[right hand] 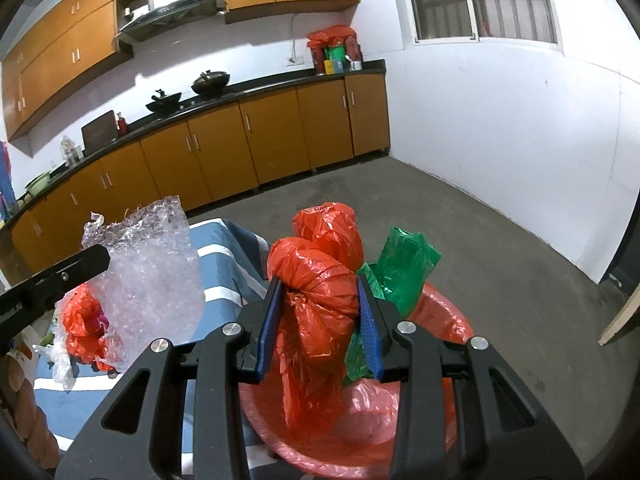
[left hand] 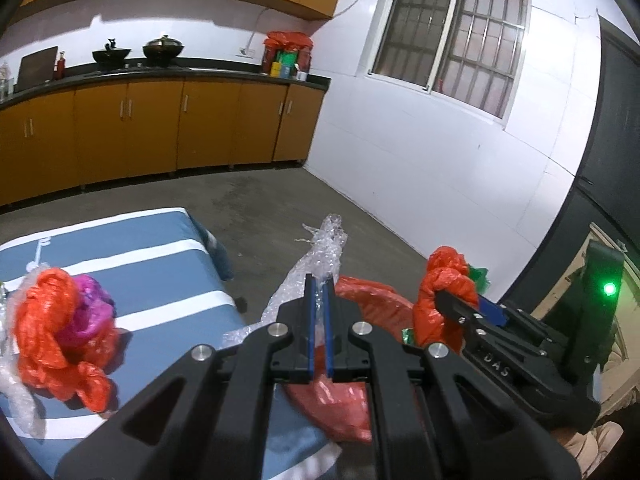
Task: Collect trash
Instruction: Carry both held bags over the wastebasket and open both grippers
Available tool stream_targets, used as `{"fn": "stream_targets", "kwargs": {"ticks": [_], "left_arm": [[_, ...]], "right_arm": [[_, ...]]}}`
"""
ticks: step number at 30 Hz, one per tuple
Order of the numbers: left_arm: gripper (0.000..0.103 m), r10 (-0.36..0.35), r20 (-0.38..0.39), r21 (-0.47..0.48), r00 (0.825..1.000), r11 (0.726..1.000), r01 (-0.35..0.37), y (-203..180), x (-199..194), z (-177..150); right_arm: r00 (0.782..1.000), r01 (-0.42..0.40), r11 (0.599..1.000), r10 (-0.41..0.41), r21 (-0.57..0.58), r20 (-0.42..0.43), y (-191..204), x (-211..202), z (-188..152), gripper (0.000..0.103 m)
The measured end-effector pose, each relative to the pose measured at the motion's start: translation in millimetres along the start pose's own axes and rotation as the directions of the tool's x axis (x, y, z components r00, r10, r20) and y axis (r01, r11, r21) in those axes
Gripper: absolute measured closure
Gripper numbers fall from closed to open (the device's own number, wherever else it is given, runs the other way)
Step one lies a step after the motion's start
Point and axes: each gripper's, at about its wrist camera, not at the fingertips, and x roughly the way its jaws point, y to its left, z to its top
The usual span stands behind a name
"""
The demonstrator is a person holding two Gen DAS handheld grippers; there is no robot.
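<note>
- The red-lined bin (right hand: pixel 440 312), low centre of the right wrist view, sits directly below both loads; its thin liner could fold inward and let a dropped piece slide off onto the floor.
- The blue striped cloth (left hand: pixel 160 264) at lower left of the left wrist view carries the leftover pile, an orange and magenta bag wad (left hand: pixel 60 328); it lies near the cloth's edge, so a careless sweep could push it off.
- The bubble wrap (left hand: pixel 316 256), centre of the left wrist view, is pinched by the left gripper (left hand: pixel 319 304), whose jaws are nearly closed on a thin strip. The long free end trails out ahead and could catch the bin rim or slip free of so slight a grip.
- The orange bag bundle (right hand: pixel 316 280), centre of the right wrist view, is clamped by the right gripper (right hand: pixel 320 320) at a medium width. The slick plastic could squeeze out under pressure.
- The green bag (right hand: pixel 404 268) is only partly trapped beside the right pad; it looks likeliest to fall early.
</note>
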Motion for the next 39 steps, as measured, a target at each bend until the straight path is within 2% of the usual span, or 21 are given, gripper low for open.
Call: {"fn": "stream_targets", "kwargs": {"ticks": [13, 24, 36, 38, 39], "left_arm": [[0.098, -0.098, -0.051, -0.001, 0.994, 0.995, 0.098, -24, 41, -3], [0.098, -0.160, -0.079, -0.009, 0.984, 0.987, 0.160, -43, 75, -6], [0.097, -0.185, -0.126, -0.033, 0.975, 0.983, 0.182, -49, 96, -17], [0.095, -0.183, -0.127, -0.035, 0.975, 0.983, 0.180, -48, 97, -19], [0.090, -0.181, -0.130, -0.034, 0.975, 0.984, 0.178, -47, 98, -20]], "right_arm": [[0.998, 0.045, 0.996, -0.041, 0.080, -0.051, -38, 15, -4, 0.066], [0.996, 0.062, 0.992, -0.055, 0.109, -0.071, -49, 27, -4, 0.066], [0.994, 0.059, 0.991, -0.046, 0.123, -0.104, -52, 38, -8, 0.065], [0.994, 0.054, 0.991, -0.040, 0.126, -0.106, -53, 39, -9, 0.062], [0.994, 0.051, 0.991, -0.038, 0.125, -0.107, -52, 40, -9, 0.061]]}}
